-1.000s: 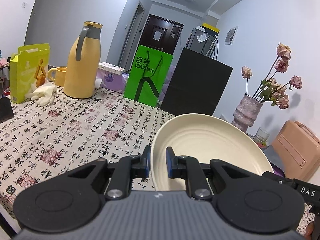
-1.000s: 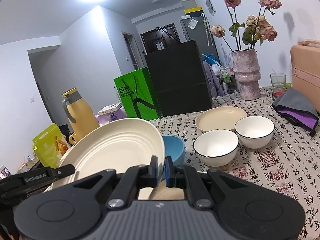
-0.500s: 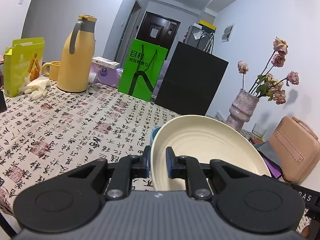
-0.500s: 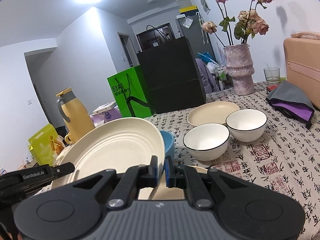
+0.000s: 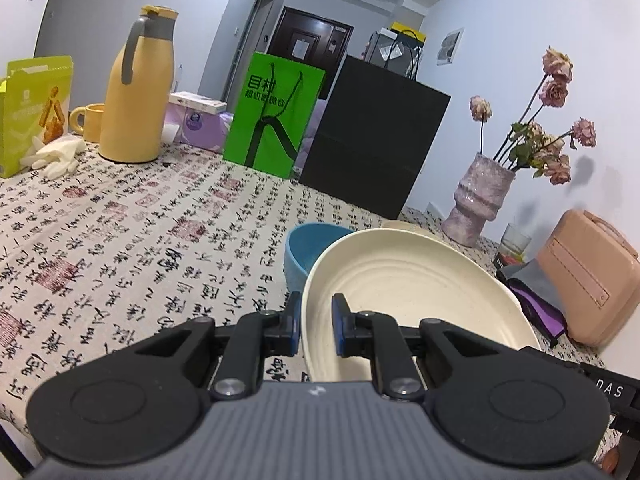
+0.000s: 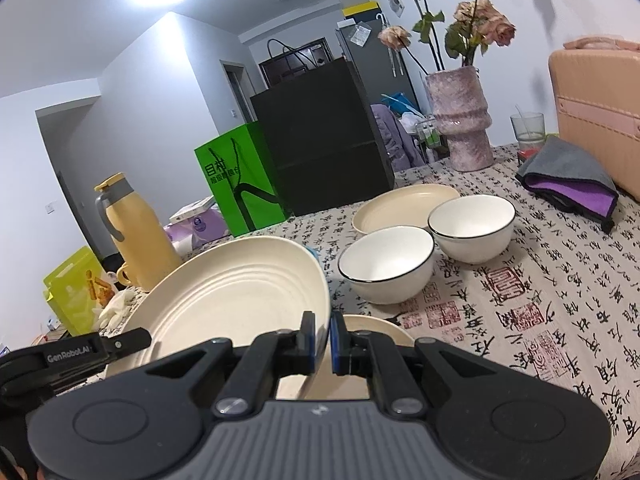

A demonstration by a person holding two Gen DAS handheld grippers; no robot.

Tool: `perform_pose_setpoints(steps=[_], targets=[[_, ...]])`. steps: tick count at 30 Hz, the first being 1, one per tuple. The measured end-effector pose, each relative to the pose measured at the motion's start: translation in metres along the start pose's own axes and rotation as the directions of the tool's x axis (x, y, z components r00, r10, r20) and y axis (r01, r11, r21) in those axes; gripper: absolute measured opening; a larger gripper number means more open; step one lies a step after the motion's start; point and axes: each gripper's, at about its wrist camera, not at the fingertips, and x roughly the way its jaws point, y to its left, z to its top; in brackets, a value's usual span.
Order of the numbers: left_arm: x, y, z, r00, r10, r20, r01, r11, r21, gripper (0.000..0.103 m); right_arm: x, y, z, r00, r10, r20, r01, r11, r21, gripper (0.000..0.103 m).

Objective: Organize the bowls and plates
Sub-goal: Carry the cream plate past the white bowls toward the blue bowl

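Right now you hold one big cream plate (image 5: 416, 292) with both claws, one on each side of it. Far left in the left camera, the green box (image 5: 36, 112) is cut off by the picture edge, and white gloves (image 5: 56, 156) lie beside it. The yellow mug (image 5: 88, 120) is half hidden behind the yellow jug (image 5: 136, 92). Next come the green bag (image 5: 276, 116) and the black bag (image 5: 372, 140). The blue bowl (image 5: 308, 252) peeks out behind the plate, so you only see part of it. Your left gripper (image 5: 316, 324) pinches the plate's left rim, with one pad under it and one pad on top. The plate is tilted, and its near part is hidden behind the gripper body. To the right stand the pink vase (image 5: 476, 200) and the pink case (image 5: 588, 276).

Your right gripper (image 6: 322, 340) pinches the plate's right rim tight. Under that rim lies a second cream plate (image 6: 376, 330) on the table (image 6: 520, 300), mostly hidden. Past it sit two white bowls, the near bowl (image 6: 386, 268) and the far bowl (image 6: 472, 226), side by side. You cannot tell if they touch. A third cream plate (image 6: 404, 206) lies behind them. Right of that is a folded cloth (image 6: 572, 180), and a glass (image 6: 528, 128) partly hidden behind it.
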Motion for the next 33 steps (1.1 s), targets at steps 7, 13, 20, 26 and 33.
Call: perform_pose_setpoints(steps=[7,13,20,26,33], targets=[[0.012,-0.006,-0.011,0.999,-0.005,-0.037,0.006,1.0,0.017,0.015,0.005,-0.015,-0.007,1.0,-0.015,-0.023,0.015,1.0,0.02,0.007],[0.021,-0.012,-0.018,0.998,-0.01,-0.068,0.012,0.999,0.034,0.015,0.007,-0.027,-0.011,0.999,-0.024,-0.028,0.025,0.999,0.031,0.007],[0.033,-0.018,-0.026,0.995,-0.006,-0.096,0.012,0.998,0.056,0.015,0.013,-0.04,-0.015,0.998,-0.037,-0.044,0.039,0.998,0.044,0.007],[0.044,-0.019,-0.031,0.993,0.001,-0.119,0.007,0.998,0.068,0.015,0.022,-0.046,-0.017,0.997,-0.048,-0.06,0.051,0.998,0.047,0.007],[0.052,-0.024,-0.035,0.993,0.015,-0.118,-0.003,0.995,0.102,0.015,0.032,-0.052,-0.02,0.995,-0.063,-0.074,0.066,0.997,0.046,0.007]])
